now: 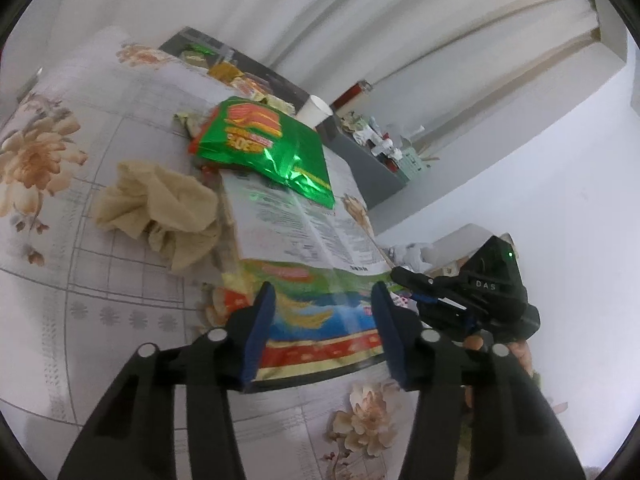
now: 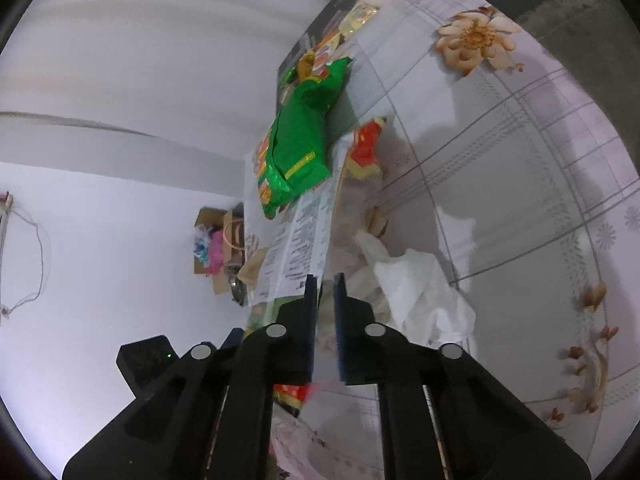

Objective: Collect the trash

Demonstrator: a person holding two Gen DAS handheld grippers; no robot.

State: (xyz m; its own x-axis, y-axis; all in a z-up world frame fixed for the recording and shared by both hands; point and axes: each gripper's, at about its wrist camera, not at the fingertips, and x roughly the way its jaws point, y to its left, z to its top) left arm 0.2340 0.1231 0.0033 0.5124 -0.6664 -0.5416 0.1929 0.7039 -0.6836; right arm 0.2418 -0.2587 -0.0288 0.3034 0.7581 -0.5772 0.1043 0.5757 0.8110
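Straddling flat wrapper [image 1: 320,332], left gripper [image 1: 324,296] spread; right gripper [image 2: 325,280] near-closed.

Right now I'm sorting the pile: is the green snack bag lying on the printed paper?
Yes, the green snack bag rests on the printed paper.

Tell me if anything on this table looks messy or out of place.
Yes. A crumpled beige tissue lies on the floral tablecloth, and a crinkled green snack bag sits on an unfolded printed sheet. More wrappers are scattered beyond.
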